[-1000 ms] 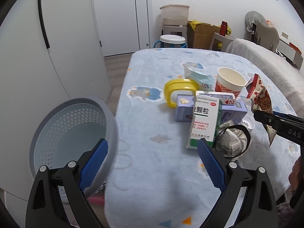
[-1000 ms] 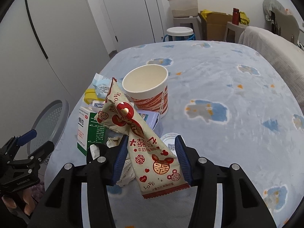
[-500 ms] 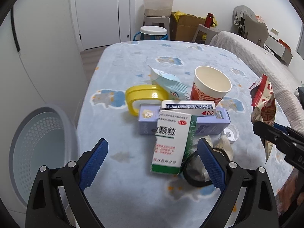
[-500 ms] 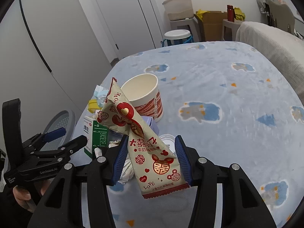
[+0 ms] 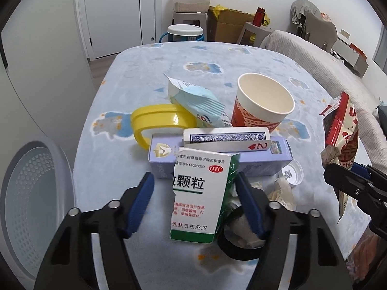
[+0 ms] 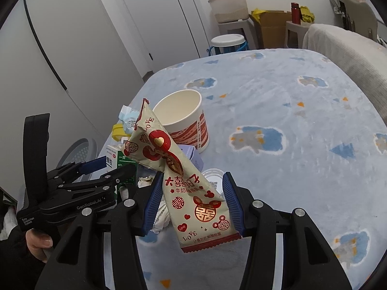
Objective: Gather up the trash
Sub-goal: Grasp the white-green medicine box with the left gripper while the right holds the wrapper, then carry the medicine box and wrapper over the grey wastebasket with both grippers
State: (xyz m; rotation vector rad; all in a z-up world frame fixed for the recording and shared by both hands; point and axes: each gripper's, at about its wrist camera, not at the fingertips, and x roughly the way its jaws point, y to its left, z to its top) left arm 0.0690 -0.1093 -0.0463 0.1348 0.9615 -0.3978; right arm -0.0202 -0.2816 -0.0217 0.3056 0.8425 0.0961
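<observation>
Currently: left gripper (image 5: 193, 201) jaws wide apart, straddling upright green-and-white cardboard medicine box (image 5: 202, 194) at near table edge | right gripper (image 6: 191, 203) clamped on cream-and-red foil snack wrapper (image 6: 191, 188), held above table | perforated grey plastic bin (image 5: 31, 198) on left.

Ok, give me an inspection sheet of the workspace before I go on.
Surface: blue patterned blanket, soft.
Job's things: snack wrapper; medicine box upright; paper cup; basket at the blanket's left edge.
Clutter: yellow lid, card box, crumpled tissue.
Tongs: right tongs shut on the snack wrapper; left tongs open around the medicine box.
Cables: nothing seen.
Surroundings: door, cardboard box.
</observation>
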